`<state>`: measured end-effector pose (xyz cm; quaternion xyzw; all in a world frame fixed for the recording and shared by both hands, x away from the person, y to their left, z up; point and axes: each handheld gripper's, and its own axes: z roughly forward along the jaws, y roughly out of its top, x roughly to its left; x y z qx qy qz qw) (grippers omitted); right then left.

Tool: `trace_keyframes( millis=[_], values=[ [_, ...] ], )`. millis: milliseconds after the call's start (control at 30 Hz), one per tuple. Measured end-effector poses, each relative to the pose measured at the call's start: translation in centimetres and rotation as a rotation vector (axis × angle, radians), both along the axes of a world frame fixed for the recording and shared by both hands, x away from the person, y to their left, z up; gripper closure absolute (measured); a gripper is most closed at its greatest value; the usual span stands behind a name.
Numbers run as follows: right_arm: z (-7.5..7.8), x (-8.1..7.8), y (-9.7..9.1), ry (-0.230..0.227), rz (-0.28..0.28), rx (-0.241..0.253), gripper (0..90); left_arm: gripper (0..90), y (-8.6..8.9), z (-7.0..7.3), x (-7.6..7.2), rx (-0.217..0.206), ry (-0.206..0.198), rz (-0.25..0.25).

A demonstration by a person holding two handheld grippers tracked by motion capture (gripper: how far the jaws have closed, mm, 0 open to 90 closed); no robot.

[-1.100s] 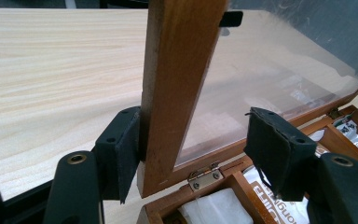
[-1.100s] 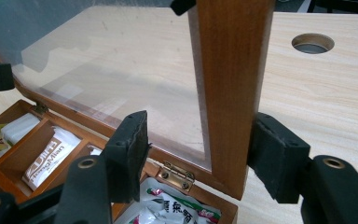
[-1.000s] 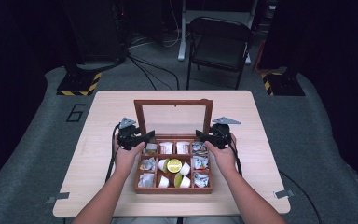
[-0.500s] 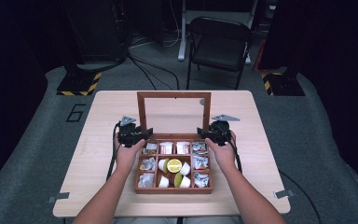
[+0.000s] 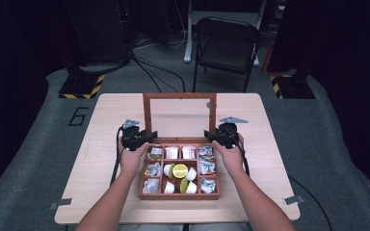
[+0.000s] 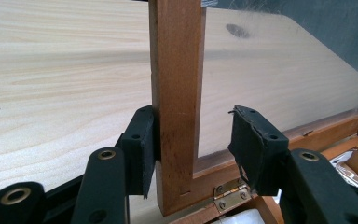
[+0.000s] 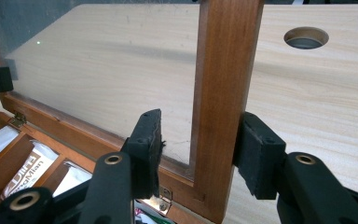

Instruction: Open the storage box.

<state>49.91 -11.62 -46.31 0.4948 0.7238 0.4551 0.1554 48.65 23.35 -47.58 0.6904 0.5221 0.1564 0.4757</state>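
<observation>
A wooden box point(image 5: 179, 196) with compartments of tea packets and small cups stands on the table, its glass lid point(image 5: 179, 96) raised upright. My left gripper point(image 5: 146, 137) is at the lid's left rail point(image 6: 175, 84): the outer pad presses on the rail's edge and the inner pad lies in front of the glass. My left gripper point(image 6: 193, 140) has just been closing, with the rail between its jaws. My right gripper point(image 5: 211, 135) holds the right rail point(image 7: 223, 84) the same way. My right gripper point(image 7: 200, 142) has also just closed further around its rail.
The pale wooden table point(image 5: 101, 110) has bare room to the left, right and behind the box, with a round cable hole point(image 7: 306, 37) behind the lid. A dark folding chair point(image 5: 226, 45) stands beyond the far edge. Brass hinges point(image 6: 230, 196) join lid and box.
The lid's top edge sits higher in the picture than a second ago, so the lid stands more upright. Both hands have stayed at the lid's lower corners.
</observation>
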Motion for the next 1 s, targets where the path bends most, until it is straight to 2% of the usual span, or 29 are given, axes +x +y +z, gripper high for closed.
trace_keyframes(
  millis=[200,567,667,1000],
  values=[
    [-0.1,0.5,0.0,0.016,0.002,-0.002,53.4,52.0,0.2,-0.3,0.3,-0.025,0.012,0.006],
    [-0.3,1.0,0.0,0.051,0.001,0.018,53.4,52.2,0.2,-0.2,0.6,-0.018,0.03,0.005],
    [-0.2,1.1,0.0,0.046,0.005,0.012,53.4,52.5,0.4,-0.2,0.5,-0.016,0.034,0.001],
    [-0.6,1.5,-0.1,0.062,0.005,0.033,52.9,52.3,0.5,-0.5,0.9,-0.043,0.057,0.002]
  ],
)
